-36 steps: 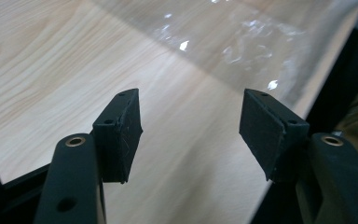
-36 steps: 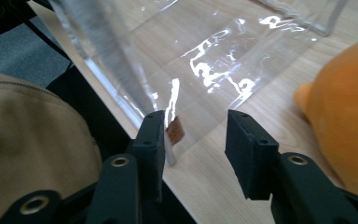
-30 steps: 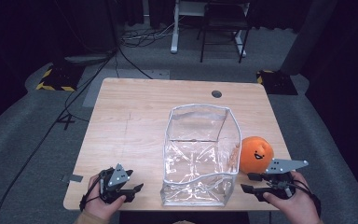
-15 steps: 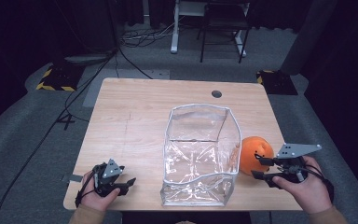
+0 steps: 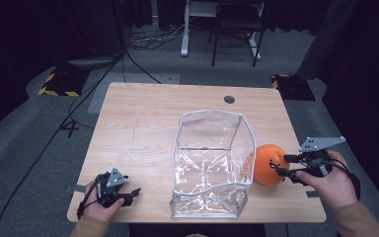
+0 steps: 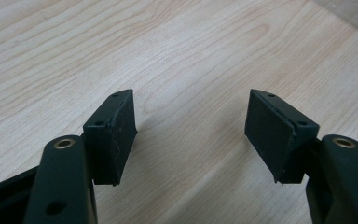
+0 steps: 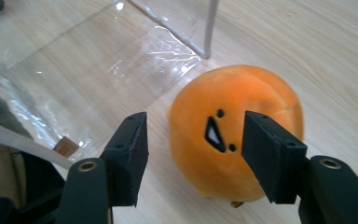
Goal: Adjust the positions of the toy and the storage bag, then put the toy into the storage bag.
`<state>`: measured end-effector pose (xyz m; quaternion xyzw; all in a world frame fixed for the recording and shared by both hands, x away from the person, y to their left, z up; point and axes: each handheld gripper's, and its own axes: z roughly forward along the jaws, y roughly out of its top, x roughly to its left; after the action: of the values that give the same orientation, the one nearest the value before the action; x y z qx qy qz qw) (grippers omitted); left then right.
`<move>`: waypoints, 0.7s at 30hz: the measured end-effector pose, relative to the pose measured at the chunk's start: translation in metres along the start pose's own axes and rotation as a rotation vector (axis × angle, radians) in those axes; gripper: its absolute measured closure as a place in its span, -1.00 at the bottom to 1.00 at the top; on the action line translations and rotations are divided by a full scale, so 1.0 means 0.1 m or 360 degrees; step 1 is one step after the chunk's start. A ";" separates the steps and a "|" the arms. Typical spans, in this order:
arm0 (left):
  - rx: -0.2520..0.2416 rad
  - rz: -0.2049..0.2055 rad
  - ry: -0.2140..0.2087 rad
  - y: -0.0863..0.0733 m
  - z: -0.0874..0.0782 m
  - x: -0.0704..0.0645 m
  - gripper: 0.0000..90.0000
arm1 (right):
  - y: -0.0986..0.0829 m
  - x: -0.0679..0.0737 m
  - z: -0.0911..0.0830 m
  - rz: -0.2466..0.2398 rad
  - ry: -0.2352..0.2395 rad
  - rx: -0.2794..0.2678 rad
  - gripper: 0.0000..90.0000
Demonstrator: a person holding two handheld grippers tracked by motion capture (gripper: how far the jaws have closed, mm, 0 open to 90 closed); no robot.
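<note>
The orange plush toy (image 5: 267, 165) sits on the wooden surface (image 5: 143, 123) just beside the clear plastic bag (image 5: 212, 165), against that bag's right wall, and the right claw (image 5: 282, 165) has its open jaws pointed straight at the toy from the side away from the bag. In the right gripper view the round toy (image 7: 235, 140) lies directly ahead of the right claw (image 7: 193, 158), its small black face turned toward the camera; the jaws stand well apart, one to each side of the toy's near bulge, and I cannot tell whether either pad touches the fabric yet. The toy is close to ball-shaped, so it has no real long axis to line up with, and what matters is that it lies between the spread jaws and the bag's wall (image 7: 98, 74), which stands just behind and to one side of it. The left claw (image 5: 126, 193) rests on the surface well away from the bag's left wall, near the front edge, with its jaws apart over bare wood (image 6: 191, 135) and nothing between them. The right hand (image 5: 328, 182) is plainly the nearer one, so I judge the coming move to be a short push forward and a squeeze on the toy, then a lift over the bag's open rim (image 5: 212, 114)
</note>
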<state>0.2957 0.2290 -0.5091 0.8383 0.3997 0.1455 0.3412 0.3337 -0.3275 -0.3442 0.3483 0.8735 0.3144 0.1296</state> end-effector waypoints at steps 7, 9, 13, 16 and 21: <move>-0.0003 0.0001 0.0014 -0.01 0.01 0.01 -0.25 | 0.03 -0.15 0.03 0.0011 -0.0028 0.0024 -0.09; 0.0000 0.0001 0.0014 -0.01 0.01 0.01 -0.25 | 0.03 -0.16 0.04 0.0014 -0.0026 0.0029 -0.09; -0.0003 -0.0002 0.0014 -0.02 0.01 0.01 -0.26 | 0.03 -0.21 0.06 0.0026 -0.0029 0.0040 -0.11; -0.0016 -0.0005 0.0016 -0.02 0.02 0.01 -0.28 | 0.04 -0.24 0.07 0.0040 -0.0035 0.0048 -0.13; -0.0062 0.0004 -0.0002 -0.06 0.03 0.02 -0.30 | 0.08 -0.32 0.10 0.0051 -0.0039 0.0081 -0.13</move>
<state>0.2954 0.2320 -0.5154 0.8320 0.3955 0.1533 0.3576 0.3655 -0.3408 -0.3470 0.3693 0.8739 0.2899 0.1264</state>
